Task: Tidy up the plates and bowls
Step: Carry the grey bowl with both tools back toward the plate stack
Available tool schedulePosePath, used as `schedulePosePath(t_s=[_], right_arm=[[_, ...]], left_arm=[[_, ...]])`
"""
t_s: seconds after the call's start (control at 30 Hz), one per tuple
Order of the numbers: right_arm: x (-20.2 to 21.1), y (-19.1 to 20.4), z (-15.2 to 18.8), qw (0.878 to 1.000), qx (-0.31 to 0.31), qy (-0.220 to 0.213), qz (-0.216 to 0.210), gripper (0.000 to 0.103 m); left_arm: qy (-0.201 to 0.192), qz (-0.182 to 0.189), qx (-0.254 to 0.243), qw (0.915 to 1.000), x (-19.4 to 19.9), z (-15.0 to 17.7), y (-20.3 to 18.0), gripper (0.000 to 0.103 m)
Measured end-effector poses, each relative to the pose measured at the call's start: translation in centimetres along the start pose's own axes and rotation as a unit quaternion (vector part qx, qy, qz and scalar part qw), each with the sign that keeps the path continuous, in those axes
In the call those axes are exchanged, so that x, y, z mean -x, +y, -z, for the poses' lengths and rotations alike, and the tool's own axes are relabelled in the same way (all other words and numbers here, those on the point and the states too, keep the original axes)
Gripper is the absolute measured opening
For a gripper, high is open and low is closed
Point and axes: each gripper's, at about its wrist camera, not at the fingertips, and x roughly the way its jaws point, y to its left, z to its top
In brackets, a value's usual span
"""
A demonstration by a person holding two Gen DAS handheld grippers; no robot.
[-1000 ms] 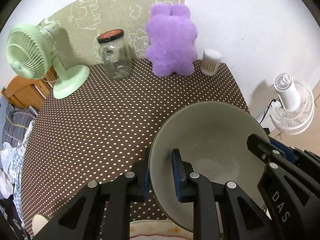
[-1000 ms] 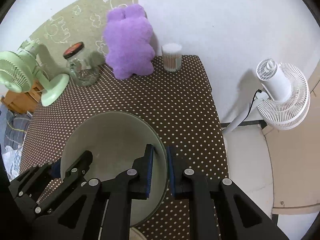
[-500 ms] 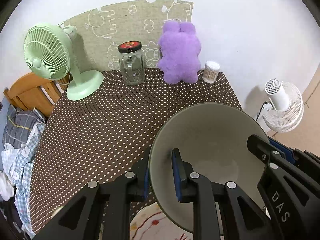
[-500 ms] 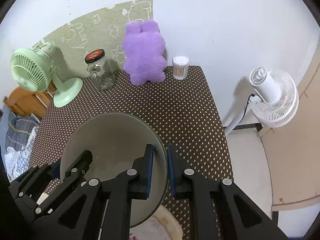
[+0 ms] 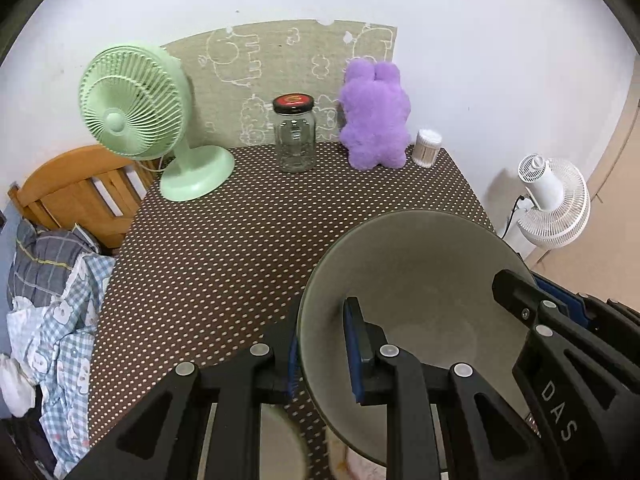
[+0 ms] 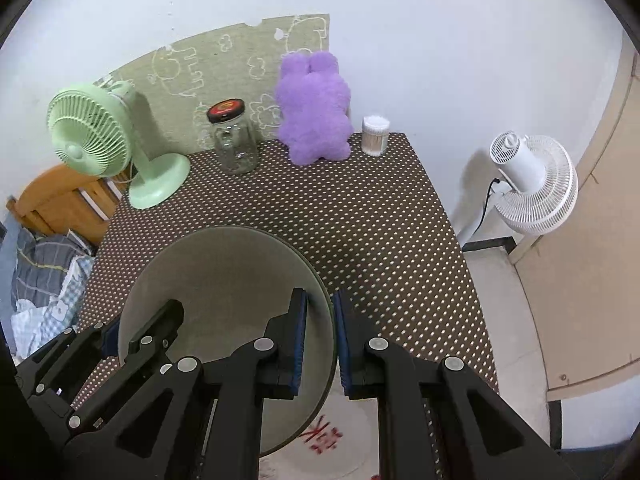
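Dotted table (image 5: 224, 264), bowl (image 5: 420, 280) overhead (something pale, perhaps dishware (image 6: 344, 444), beneath).

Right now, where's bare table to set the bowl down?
Free: the dotted table middle, between the bowl and the back row. Also the right side below the swab jar. Crowded: the back edge with green fan, glass jar, purple plush, and the near edge, where other dishes sit.
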Motion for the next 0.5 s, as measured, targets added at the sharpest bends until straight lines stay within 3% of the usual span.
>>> schedulePosePath(t_s=[0.5], right_arm=[[1.4, 7.5, 4.7, 1.000, 0.006, 0.015, -0.008, 0.017]], left_arm=[[0.009, -0.005, -0.002, 0.9999, 2.2, 4.7, 6.9, 0.017]])
